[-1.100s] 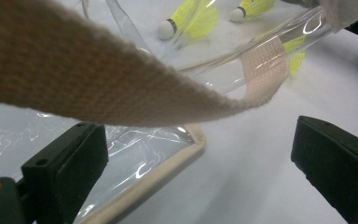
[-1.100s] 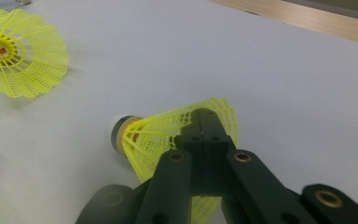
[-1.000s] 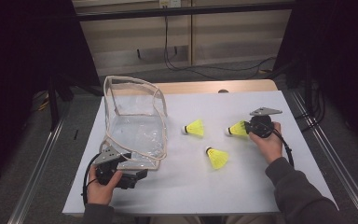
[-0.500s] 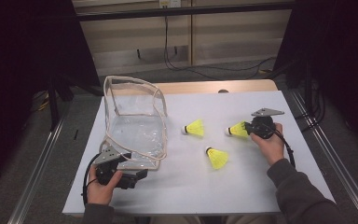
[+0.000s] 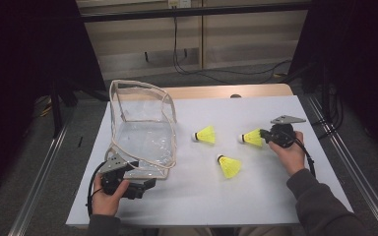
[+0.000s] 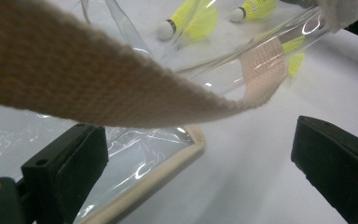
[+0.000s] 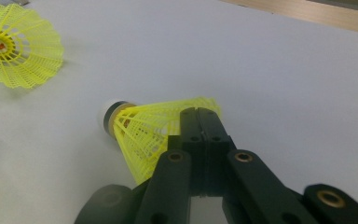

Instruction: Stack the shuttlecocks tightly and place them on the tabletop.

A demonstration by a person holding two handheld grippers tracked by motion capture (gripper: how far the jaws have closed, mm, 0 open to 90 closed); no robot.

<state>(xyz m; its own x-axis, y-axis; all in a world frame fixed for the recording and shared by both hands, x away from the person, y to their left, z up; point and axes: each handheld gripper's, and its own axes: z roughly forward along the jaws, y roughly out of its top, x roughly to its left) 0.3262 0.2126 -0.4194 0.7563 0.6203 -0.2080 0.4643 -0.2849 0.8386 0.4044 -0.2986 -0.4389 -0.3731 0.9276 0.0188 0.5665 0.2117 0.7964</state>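
Three yellow shuttlecocks lie on the white table [image 5: 256, 196]. My right gripper [image 5: 266, 135] is shut on the mesh skirt of the rightmost shuttlecock [image 5: 252, 138], whose cork points left. In the right gripper view the closed jaws [image 7: 199, 114] pinch the skirt's rim of that shuttlecock [image 7: 140, 135]. A clear plastic bag [image 5: 142, 128] with beige trim stands open at the left. My left gripper [image 5: 145, 186] rests at the bag's front corner. In the left gripper view it [image 6: 196, 135] stands open, with the bag's rim [image 6: 168, 168] lying between the jaws and a beige strap [image 6: 98, 79] crossing close in front.
The middle shuttlecock [image 5: 205, 135] lies just right of the bag, and the third [image 5: 229, 166] sits nearer the front. One of them [image 7: 21, 46] shows beyond the held one. A wooden strip [image 5: 211, 92] runs along the table's far edge.
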